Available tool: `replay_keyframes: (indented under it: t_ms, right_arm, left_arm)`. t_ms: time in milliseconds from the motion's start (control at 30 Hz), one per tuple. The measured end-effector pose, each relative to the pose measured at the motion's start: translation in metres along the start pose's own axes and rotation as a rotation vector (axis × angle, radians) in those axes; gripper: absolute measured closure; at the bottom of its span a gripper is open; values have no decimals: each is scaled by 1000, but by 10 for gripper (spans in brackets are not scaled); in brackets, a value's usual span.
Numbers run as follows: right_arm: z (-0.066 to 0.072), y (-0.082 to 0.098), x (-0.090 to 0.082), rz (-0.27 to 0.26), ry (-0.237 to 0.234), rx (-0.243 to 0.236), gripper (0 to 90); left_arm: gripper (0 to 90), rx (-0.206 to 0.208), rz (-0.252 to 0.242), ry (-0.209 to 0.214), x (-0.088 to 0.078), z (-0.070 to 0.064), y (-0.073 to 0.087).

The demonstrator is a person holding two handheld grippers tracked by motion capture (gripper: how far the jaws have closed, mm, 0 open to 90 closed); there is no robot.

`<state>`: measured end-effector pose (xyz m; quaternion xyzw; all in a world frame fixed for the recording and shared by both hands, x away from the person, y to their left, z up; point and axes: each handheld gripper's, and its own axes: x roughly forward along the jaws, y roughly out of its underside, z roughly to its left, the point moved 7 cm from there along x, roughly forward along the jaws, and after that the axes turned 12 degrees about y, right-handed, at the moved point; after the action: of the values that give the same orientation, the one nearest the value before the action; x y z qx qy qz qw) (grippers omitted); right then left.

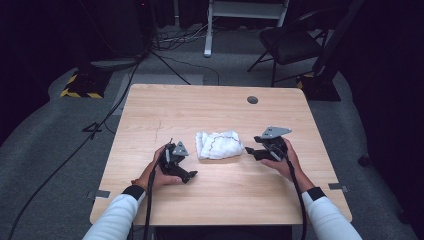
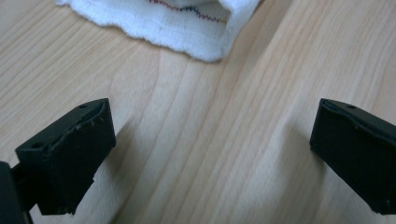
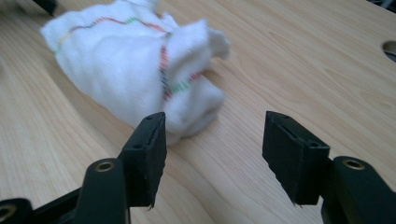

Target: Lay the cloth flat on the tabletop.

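High view: a crumpled white cloth [image 1: 218,145] with a thin coloured stripe lies near the middle of the wooden table [image 1: 210,107], between the two grippers. Left gripper [image 1: 191,175] sits just beside the cloth's near-left corner, resting low over the wood; in the left gripper view its jaws stand wide apart with bare tabletop between them and the cloth's edge [image 2: 187,37] ahead. Right gripper [image 1: 250,151] points at the cloth's right side, jaws partly parted and holding nothing, the cloth [image 3: 135,70] just ahead of its left jaw
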<state>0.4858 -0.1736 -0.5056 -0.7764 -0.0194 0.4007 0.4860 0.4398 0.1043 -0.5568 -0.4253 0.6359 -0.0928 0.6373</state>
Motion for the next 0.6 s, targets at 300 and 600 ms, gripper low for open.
replay_keyframes:
  t_ms: [300,600]
  right_arm:
    - [31,-18,19,-15,-50,-25,407]
    - [38,-13,26,20,-30,-62,670]
  left_arm:
    - [3,18,2,17,13,2,-15]
    - [8,22,1,20,13,1,-15]
